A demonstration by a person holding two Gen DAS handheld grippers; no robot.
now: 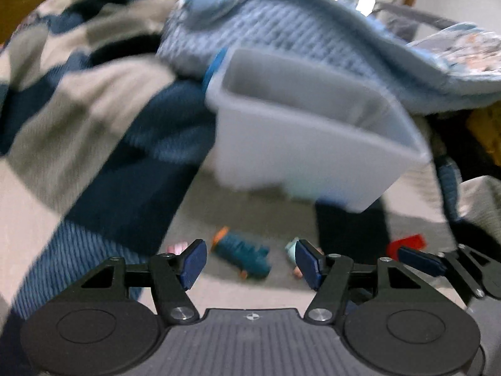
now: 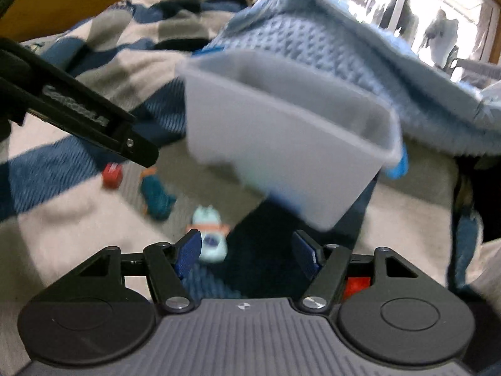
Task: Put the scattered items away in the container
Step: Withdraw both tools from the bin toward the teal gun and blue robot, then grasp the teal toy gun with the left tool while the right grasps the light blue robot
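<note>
On the checked blanket (image 1: 78,100), the grey container (image 1: 300,144) sits tilted against a pale blue knit (image 1: 297,31). Near it lie a teal toy (image 1: 242,255), a mint toy (image 2: 209,235) and a red toy (image 2: 112,176). Left gripper (image 1: 250,264) and right gripper (image 2: 247,252): jaws open, empty.

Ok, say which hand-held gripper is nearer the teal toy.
Left. Left hand-held gripper: teal toy just ahead of its fingers. Right hand-held gripper: toy off to its left.
</note>
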